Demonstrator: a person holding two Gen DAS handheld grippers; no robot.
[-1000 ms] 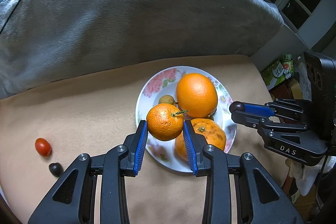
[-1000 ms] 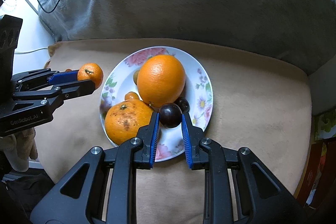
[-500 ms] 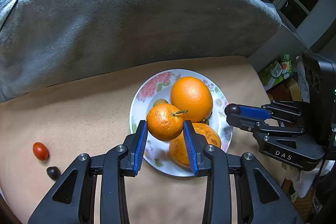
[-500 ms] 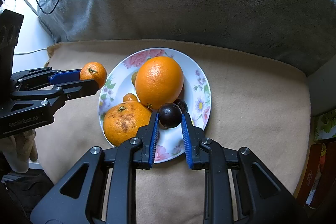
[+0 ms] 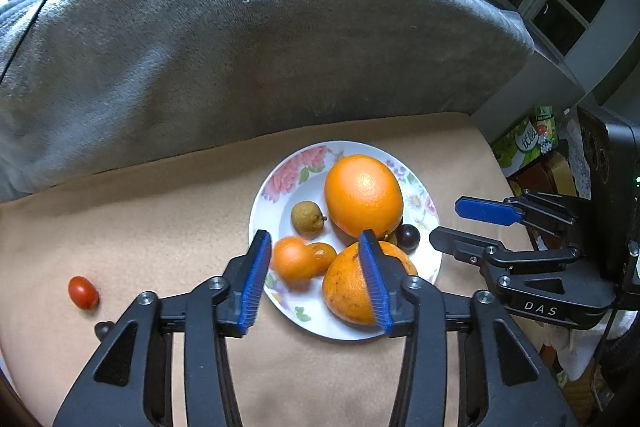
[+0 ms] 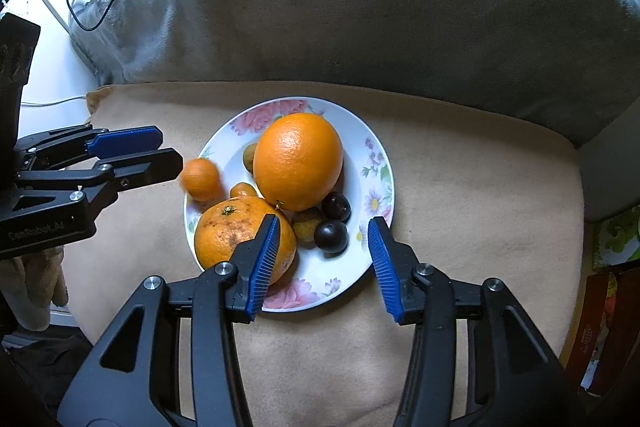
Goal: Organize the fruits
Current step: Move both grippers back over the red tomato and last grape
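Left wrist view: the left gripper, low centre, has just spread its jaws, pads clear of the blurred small mandarin over the floral plate. A tan cloth covers the surface; a grey blanket fills the upper frame.

Right wrist view: the right gripper has just been opening too, its jaws apart and empty; a dark plum lies on the plate at centre.

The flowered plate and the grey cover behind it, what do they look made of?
The plate: probably glazed ceramic or melamine, glossy white with printed flowers and soft reflections. The grey cover: plush fleece-like fabric, matte, with brushed nap and soft folds.
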